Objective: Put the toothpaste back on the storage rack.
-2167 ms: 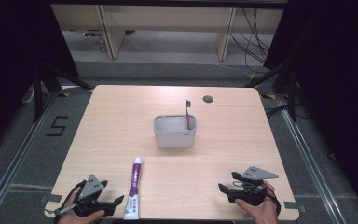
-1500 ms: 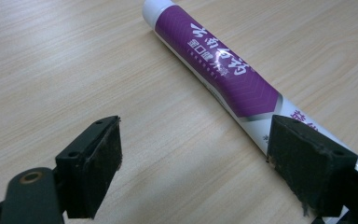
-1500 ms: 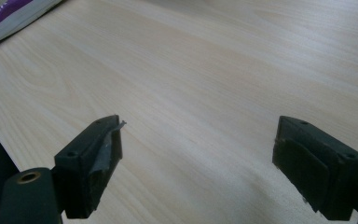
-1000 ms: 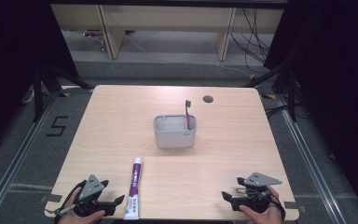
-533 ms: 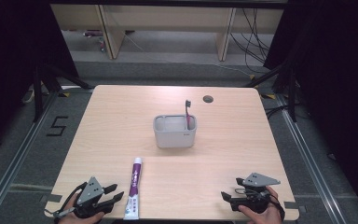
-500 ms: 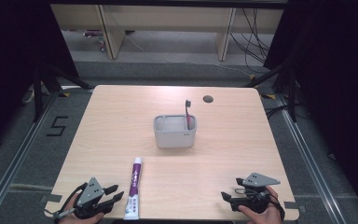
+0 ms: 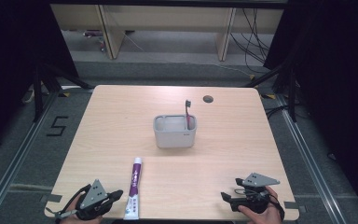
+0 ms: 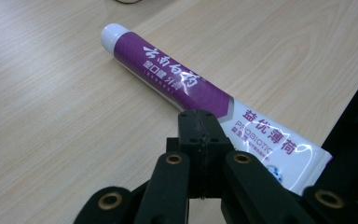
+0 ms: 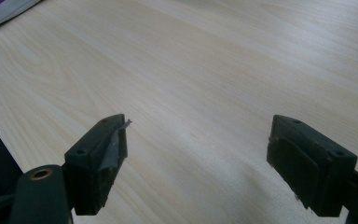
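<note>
A person's two hand-held tools rest at the near edge of a pale wooden surface [image 7: 121, 121], seemingly poised to start on a purple-and-white toothpaste tube [image 7: 134, 187] that lies flat near that edge, cap pointing away towards a grey holder [image 7: 175, 133] at mid-surface. The holder stands upright and well apart from the tube, with a toothbrush [image 7: 188, 111] propped bristles-up in its right-hand compartment, which suggests the tube may be meant to join it. The left claw [image 7: 116, 193] sits just beside the tube's crimped white end, its jaws pressed together on nothing; in the left gripper view the closed tips [image 8: 200, 135] point at the tube [image 8: 177, 79] near where purple gives way to white, close to it, though contact cannot be told. The right claw [image 7: 225, 196] waits well apart on the other side, jaws spread wide over bare wood [image 9: 205, 60], a corner of the tube [image 9: 4, 10] at the edge of its view. From this position, the left claw looks better placed to take the tube.
</note>
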The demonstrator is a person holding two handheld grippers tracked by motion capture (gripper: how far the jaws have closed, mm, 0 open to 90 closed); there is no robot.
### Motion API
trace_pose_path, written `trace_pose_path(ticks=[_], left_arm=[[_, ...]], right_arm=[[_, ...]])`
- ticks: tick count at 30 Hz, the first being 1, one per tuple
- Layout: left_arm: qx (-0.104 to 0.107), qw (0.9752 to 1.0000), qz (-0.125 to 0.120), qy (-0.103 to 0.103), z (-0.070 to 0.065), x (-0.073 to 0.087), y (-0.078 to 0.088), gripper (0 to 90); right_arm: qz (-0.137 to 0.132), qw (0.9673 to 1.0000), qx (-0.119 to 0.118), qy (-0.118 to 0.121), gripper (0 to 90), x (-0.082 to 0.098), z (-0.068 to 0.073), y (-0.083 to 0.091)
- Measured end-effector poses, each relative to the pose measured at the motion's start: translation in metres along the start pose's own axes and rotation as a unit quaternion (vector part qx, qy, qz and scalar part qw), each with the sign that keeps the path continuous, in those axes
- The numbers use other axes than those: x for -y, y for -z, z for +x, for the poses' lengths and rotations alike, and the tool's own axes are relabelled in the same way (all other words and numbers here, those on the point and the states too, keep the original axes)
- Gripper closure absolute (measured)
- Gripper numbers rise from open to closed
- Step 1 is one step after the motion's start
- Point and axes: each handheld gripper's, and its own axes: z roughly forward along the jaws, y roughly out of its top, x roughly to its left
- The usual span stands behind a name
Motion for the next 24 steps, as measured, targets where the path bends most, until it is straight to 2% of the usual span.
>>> trace_pose_path(ticks=[3, 5, 9, 11, 12, 13, 15, 16, 17, 18, 20, 22, 23, 24], left_arm=[[0.002, 1.0000, 0.003, -0.005, 0.001, 0.000, -0.001, 89.5], [0.004, 0.9997, 0.019, -0.017, 0.003, 0.000, 0.000, 89.5], [0.002, 0.9995, 0.026, -0.018, 0.003, 0.002, -0.003, 89.5], [0.003, 0.9989, 0.036, -0.031, 0.004, 0.001, -0.004, 89.5], [0.004, 0.9994, 0.025, -0.023, 0.003, 0.002, -0.006, 89.5], [0.004, 0.9994, 0.025, -0.023, 0.003, 0.002, -0.006, 89.5], [0.009, 0.9993, 0.027, -0.024, 0.002, 0.001, -0.008, 89.5], [0.006, 0.9988, 0.036, -0.033, 0.002, 0.000, -0.008, 89.5], [0.012, 0.9990, 0.033, -0.026, 0.001, 0.000, -0.008, 89.5], [0.017, 0.9990, 0.030, -0.030, -0.001, 0.001, -0.011, 89.5], [0.014, 0.9985, 0.037, -0.038, -0.002, 0.000, -0.012, 89.5], [0.014, 0.9985, 0.038, -0.037, -0.002, 0.000, -0.012, 89.5], [0.015, 0.9985, 0.038, -0.037, -0.002, 0.000, -0.013, 89.5], [0.015, 0.9984, 0.038, -0.039, -0.002, 0.000, -0.013, 89.5]], right_arm=[[0.003, 1.0000, 0.003, 0.003, 20.7, 0.000, 0.000, 0.000], [0.003, 1.0000, 0.000, 0.002, 20.7, 0.000, 0.000, 0.000], [0.002, 1.0000, -0.001, 0.001, 20.7, 0.000, 0.000, 0.000], [0.002, 1.0000, -0.001, 0.001, 20.8, 0.000, 0.000, -0.001], [0.004, 1.0000, -0.004, -0.005, 20.8, 0.000, 0.001, -0.001], [0.004, 1.0000, -0.004, -0.005, 20.8, 0.000, 0.001, -0.001], [0.005, 1.0000, -0.005, -0.006, 20.9, 0.000, 0.001, -0.001], [0.003, 1.0000, -0.005, -0.003, 20.8, 0.000, 0.001, -0.001], [0.002, 1.0000, -0.004, 0.002, 20.9, 0.000, 0.000, -0.001], [0.002, 1.0000, -0.004, 0.002, 20.9, 0.000, 0.000, -0.001], [0.002, 1.0000, -0.004, 0.002, 20.8, 0.000, 0.000, -0.002], [0.002, 1.0000, -0.004, 0.002, 20.9, 0.000, 0.000, -0.002], [0.002, 0.9999, -0.008, -0.009, 20.9, 0.001, 0.001, -0.002], [0.002, 1.0000, -0.004, 0.002, 20.9, 0.000, 0.000, -0.001]])
